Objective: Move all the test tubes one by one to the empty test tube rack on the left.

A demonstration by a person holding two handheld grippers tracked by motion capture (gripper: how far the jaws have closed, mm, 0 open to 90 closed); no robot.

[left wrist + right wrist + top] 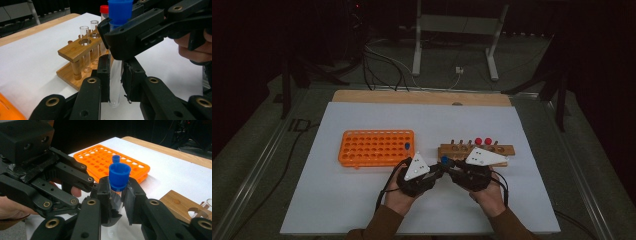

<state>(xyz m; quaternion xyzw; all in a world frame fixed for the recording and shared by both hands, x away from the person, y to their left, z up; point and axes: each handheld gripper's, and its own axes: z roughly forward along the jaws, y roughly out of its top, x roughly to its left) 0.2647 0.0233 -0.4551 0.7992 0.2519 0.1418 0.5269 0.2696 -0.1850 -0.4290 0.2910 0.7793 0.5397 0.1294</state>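
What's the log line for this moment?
left gripper: shut on tube low | right gripper: shut on tube under blue cap | tube upright, between orange rack and wooden rack

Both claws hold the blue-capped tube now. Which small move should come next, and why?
Probably open the right claw. It grips the tube just under the blue cap, while the left claw is shut lower on the glass, so the handover looks complete.

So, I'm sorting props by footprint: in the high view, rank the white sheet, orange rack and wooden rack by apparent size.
1. white sheet, by far
2. orange rack
3. wooden rack, a little smaller than the orange one
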